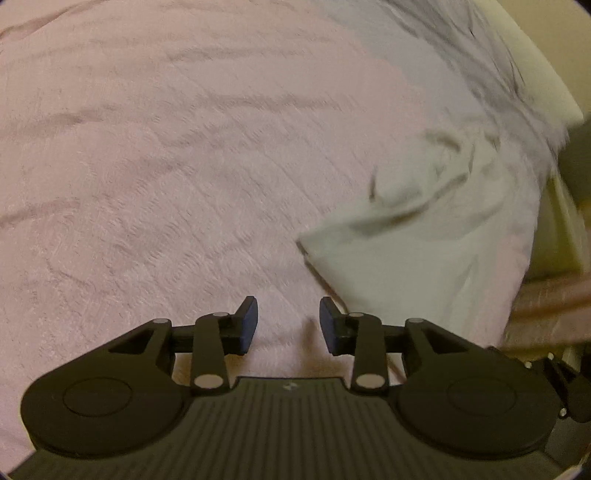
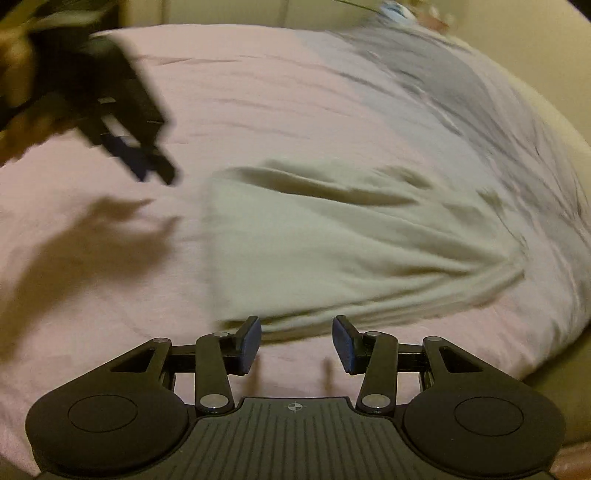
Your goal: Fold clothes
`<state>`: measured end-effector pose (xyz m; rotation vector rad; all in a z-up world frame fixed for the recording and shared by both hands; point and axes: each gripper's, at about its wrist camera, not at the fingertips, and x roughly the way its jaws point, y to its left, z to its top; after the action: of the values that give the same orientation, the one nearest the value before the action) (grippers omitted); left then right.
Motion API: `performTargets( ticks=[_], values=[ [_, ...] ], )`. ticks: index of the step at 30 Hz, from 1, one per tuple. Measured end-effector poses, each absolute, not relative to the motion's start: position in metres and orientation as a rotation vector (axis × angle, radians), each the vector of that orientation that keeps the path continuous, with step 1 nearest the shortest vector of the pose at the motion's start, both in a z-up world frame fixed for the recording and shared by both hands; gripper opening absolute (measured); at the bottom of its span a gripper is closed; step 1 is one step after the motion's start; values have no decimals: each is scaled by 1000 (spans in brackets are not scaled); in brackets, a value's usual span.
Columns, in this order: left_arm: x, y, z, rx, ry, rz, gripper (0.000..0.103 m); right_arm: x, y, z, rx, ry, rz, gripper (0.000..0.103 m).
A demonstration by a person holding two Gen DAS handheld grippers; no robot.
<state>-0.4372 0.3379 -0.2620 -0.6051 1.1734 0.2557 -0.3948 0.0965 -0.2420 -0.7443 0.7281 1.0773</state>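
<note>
- Right gripper (image 2: 296, 341): nearest in the right wrist view, level, pointing forward over the bed; jaws spread, nothing between the blue pads (image 2: 251, 341). It hangs just short of the garment's near edge; contact with the fabric cannot be told.
- Left gripper (image 1: 288, 325): nearest in its own view, jaws spread, empty, above bare cover. In the right wrist view it shows at upper left (image 2: 147, 166), blurred, tilted down and to the right, fingers aimed toward the garment's left edge but apart from it. A blurred hand (image 2: 16, 55) holds it from behind.
- Shadow (image 2: 92, 236): dark patch on the cover below the left gripper.
- Garment (image 2: 332, 251): pale, greenish-grey cloth, lying flat with creases, bunched toward its right end. In the left wrist view it sits right of the gripper (image 1: 424, 240), one corner pointing left.
- Cover (image 1: 166, 166): pink, wrinkled bedspread under everything, grey toward the far right.
- Far background: cream wall (image 2: 517, 29), blurred.
</note>
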Motion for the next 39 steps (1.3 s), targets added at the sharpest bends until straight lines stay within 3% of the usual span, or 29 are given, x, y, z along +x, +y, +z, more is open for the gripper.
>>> performTargets(
  ticks=[6, 11, 14, 15, 16, 17, 19, 30, 35, 39],
  values=[
    [-431, 351, -287, -904, 1089, 245, 34, -428, 112, -275, -957, 546, 1098, 46],
    [-423, 357, -306, -973, 1039, 301, 34, -451, 123, -305, -1135, 384, 1098, 46],
    [-420, 355, -313, -964, 1033, 302, 26, -447, 124, -318, -1182, 353, 1099, 46],
    [-419, 355, -314, -960, 1028, 301, 14, -445, 124, -321, -1192, 344, 1100, 44],
    [-419, 354, -314, -959, 1023, 300, 9, -441, 124, -323, -1191, 347, 1104, 25],
    [-419, 353, -313, -963, 1016, 300, 7, -433, 124, -319, -1164, 373, 1116, 15],
    [-419, 352, -305, -965, 997, 305, 3, -416, 124, -311, -1094, 434, 1144, 7],
    [-343, 316, -222, -956, 825, 239, 3, -210, 78, -227, -257, 937, 1286, 5],
    [-237, 273, -201, -924, 746, 175, 4, -100, 53, -209, -79, 1004, 1219, 5],
    [-169, 255, -207, -914, 732, 194, 13, -52, 46, -221, -53, 1042, 1186, 5]
  ],
)
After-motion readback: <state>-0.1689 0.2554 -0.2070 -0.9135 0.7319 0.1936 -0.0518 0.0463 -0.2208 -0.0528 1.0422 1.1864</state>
